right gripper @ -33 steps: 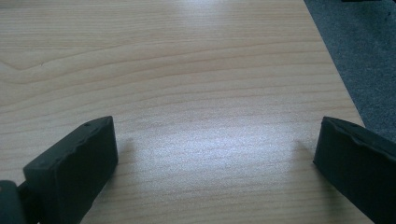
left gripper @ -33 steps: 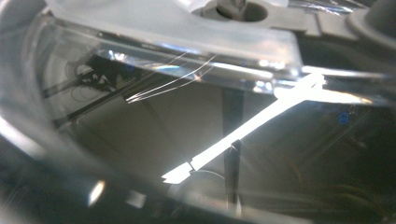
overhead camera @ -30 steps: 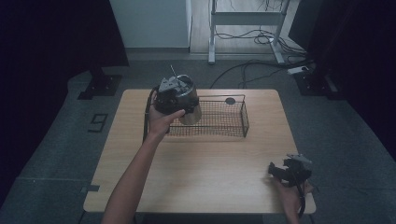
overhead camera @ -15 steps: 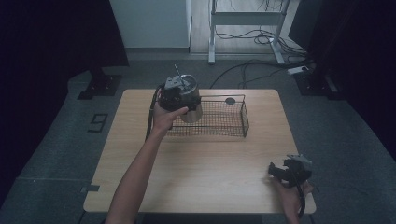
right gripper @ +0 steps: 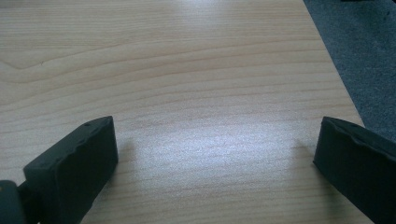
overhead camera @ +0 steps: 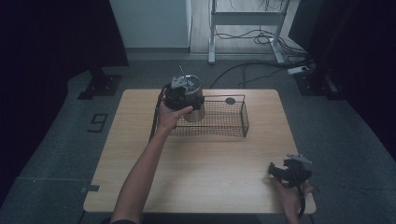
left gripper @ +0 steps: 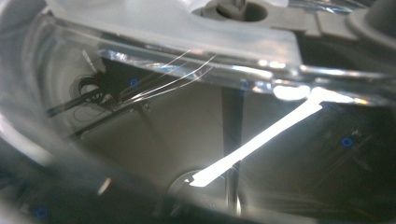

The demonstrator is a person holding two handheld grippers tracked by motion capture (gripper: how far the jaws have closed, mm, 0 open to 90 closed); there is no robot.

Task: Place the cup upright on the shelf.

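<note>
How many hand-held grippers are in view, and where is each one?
2. The left hand-held gripper is raised over the left end of the wire basket, against a clear container. The right hand-held gripper rests low near the table's near right corner, jaws apart.

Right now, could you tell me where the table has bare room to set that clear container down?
The wooden table is bare between the wire basket and the right claw, and left of the forearm. The basket's right half looks open too. Its left end is crowded by the left claw holding the clear container.
</note>
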